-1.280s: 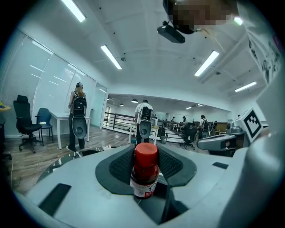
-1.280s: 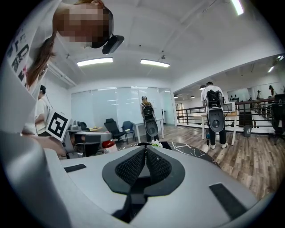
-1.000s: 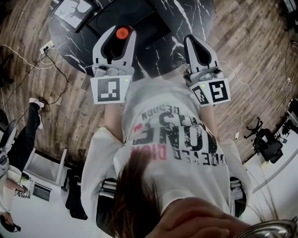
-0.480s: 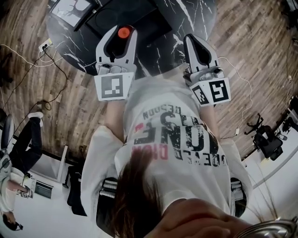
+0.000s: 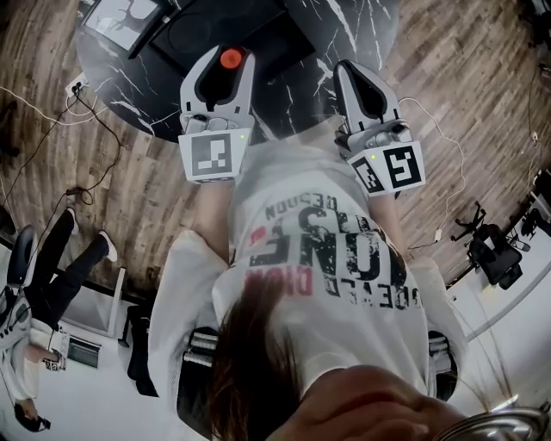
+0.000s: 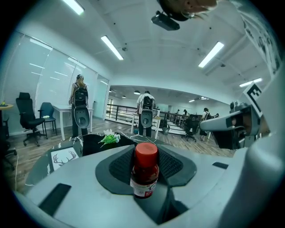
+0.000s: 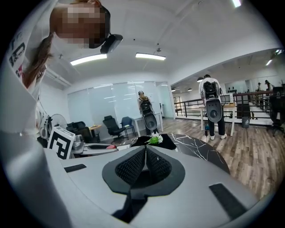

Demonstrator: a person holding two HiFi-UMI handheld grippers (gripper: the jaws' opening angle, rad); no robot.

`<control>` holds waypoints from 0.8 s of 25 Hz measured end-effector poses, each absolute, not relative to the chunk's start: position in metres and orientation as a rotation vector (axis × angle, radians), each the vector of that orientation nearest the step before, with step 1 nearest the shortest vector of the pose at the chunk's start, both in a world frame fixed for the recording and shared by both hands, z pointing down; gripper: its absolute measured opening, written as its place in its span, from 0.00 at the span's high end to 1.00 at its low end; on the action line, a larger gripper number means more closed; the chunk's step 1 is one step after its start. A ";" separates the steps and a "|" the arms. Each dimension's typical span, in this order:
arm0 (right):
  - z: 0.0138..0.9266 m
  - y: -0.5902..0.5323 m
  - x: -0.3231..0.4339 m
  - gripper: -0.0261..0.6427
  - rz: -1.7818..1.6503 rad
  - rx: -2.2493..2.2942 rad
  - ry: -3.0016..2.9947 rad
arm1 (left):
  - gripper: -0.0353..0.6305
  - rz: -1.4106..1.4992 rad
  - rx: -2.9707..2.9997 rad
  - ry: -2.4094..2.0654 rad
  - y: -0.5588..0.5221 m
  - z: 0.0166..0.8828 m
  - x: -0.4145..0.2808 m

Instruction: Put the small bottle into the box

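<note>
Red is what catches the eye in the head view. The small dark bottle with a red cap [image 5: 230, 59] sits between the tips of your left gripper [image 5: 221, 72], upper centre-left of the frame. You carry it over the round black marble worktop [image 5: 344, 34]. Just above it, at the top edge, lies a dark box [image 5: 215, 21], which looks to be the target, so the bottle is near it but not yet inside. Your right gripper [image 5: 362, 82] hangs at upper centre-right, apart from bottle and box and out of the way.

In the left gripper view the bottle [image 6: 144, 173] stands upright at the centre. The ribbed grey pads [image 6: 119, 165] of the left gripper [image 6: 145, 156] pinch its body, with the jaws at a middling width and closed on it. Held upright by the body like this, the cap stays up and the base is free to go in first. Beyond it, left of centre, you see the box [image 6: 94, 143] with a green-and-white sprig [image 6: 109, 138] at its right end. A framed antler picture [image 6: 61, 159] lies at lower left.

In the right gripper view your right gripper [image 7: 145, 161] holds nothing, and its pads are pressed together at the centre. The sprig [image 7: 156, 139] and the worktop [image 7: 198, 153] lie beyond. It seems kept idle because one gripper is enough for so small a bottle.
</note>
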State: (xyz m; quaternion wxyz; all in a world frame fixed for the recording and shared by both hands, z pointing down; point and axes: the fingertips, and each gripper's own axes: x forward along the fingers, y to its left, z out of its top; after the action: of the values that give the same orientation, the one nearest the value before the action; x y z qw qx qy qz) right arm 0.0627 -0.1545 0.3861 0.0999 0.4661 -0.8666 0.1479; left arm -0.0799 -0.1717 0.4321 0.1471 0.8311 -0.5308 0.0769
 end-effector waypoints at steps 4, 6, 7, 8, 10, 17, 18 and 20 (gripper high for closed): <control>0.386 -0.157 0.061 0.95 0.439 1.381 -2.558 | 0.72 0.241 2.390 -1.511 -0.172 0.439 -0.077; 0.386 -0.157 0.058 0.95 0.434 1.372 -2.566 | 0.72 0.240 2.389 -1.506 -0.171 0.442 -0.076; 0.386 -0.157 0.056 0.95 0.430 1.365 -2.571 | 0.72 0.238 2.388 -1.505 -0.171 0.443 -0.075; 0.385 -0.157 0.054 0.95 0.426 1.359 -2.577 | 0.72 0.238 2.386 -1.504 -0.171 0.444 -0.075; 0.384 -0.156 0.050 0.95 0.418 1.347 -2.592 | 0.72 0.242 2.382 -1.503 -0.171 0.446 -0.074; 0.390 -0.155 0.045 0.95 0.418 1.316 -2.577 | 0.72 0.254 2.370 -1.485 -0.170 0.456 -0.072; 0.391 -0.154 0.045 0.95 0.421 1.317 -2.575 | 0.72 0.256 2.369 -1.482 -0.170 0.458 -0.071; 0.392 -0.154 0.046 0.95 0.425 1.317 -2.571 | 0.72 0.262 2.368 -1.478 -0.170 0.460 -0.071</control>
State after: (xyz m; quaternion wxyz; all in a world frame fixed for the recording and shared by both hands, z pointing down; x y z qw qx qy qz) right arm 0.0456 -0.1542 0.3922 0.1106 0.4483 -0.8752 0.1446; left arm -0.0706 -0.1699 0.4604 0.1681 0.8327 -0.5196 0.0921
